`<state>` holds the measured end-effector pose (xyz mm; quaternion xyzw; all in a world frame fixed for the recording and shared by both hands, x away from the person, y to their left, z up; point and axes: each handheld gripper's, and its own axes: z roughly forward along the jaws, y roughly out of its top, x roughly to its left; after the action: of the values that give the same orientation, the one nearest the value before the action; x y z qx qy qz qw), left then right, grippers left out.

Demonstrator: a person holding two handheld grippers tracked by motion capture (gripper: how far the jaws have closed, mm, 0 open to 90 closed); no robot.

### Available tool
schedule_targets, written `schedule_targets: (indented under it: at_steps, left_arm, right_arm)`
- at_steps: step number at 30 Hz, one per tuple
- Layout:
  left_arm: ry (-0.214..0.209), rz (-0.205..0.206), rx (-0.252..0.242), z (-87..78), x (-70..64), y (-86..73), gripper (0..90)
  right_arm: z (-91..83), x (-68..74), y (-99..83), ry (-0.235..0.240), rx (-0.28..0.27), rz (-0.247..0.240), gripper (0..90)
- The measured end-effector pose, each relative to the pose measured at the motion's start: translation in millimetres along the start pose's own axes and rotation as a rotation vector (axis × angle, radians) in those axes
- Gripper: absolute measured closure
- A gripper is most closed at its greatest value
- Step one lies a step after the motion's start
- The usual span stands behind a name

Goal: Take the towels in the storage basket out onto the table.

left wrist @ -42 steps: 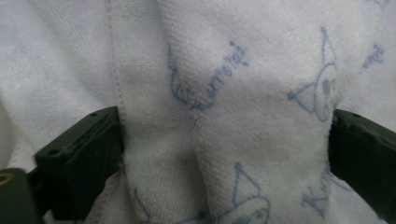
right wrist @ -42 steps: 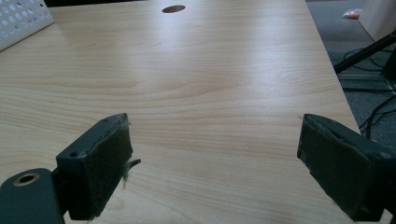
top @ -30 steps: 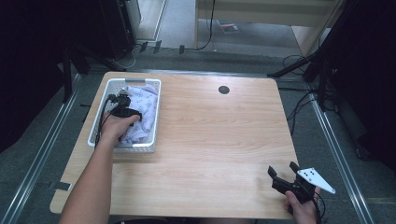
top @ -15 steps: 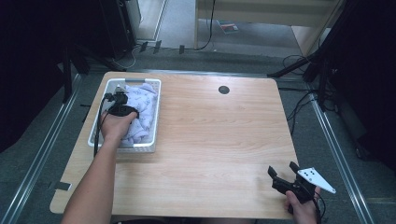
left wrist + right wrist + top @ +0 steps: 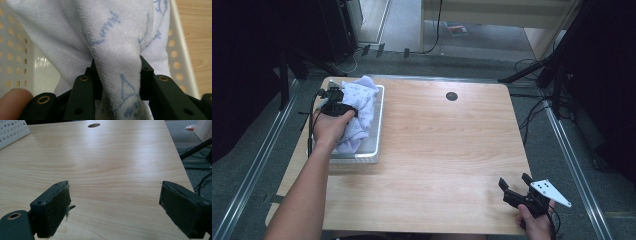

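A white towel (image 5: 363,102) with blue print lies bunched in a white perforated basket (image 5: 380,125) at the table's left. My left gripper (image 5: 331,96) is over the basket's far left part, shut on a fold of it. In the left gripper view the towel (image 5: 117,37) is pinched between the jaws of the left gripper (image 5: 118,75) and hangs up and away from them, with the basket wall (image 5: 15,50) behind. My right gripper (image 5: 515,183) rests open near the table's front right corner. The right gripper (image 5: 113,187) holds nothing, and bare wood shows between its jaws.
The wooden table (image 5: 447,145) has a round cable hole (image 5: 451,96) near its far edge, which shows as the hole (image 5: 94,125) in the right gripper view. A corner of the basket (image 5: 12,130) shows far left there. Cables and dark stands line the floor around the table.
My left gripper has shifted toward the basket's far left corner, pulling the towel up and bunching it at the far end. The right gripper has stayed still.
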<state>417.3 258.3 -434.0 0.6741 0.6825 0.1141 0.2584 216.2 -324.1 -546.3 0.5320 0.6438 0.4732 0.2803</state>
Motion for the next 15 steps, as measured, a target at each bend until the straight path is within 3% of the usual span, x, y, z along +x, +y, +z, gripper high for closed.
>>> schedule_targets:
  at_steps: [15]
  left_arm:
    - [-0.003,0.04,-0.052,-54.3,-5.0,19.9,67.3]
  right_arm:
    - [-0.3,0.2,-0.2,-0.001,-0.002,-0.001,10.3]
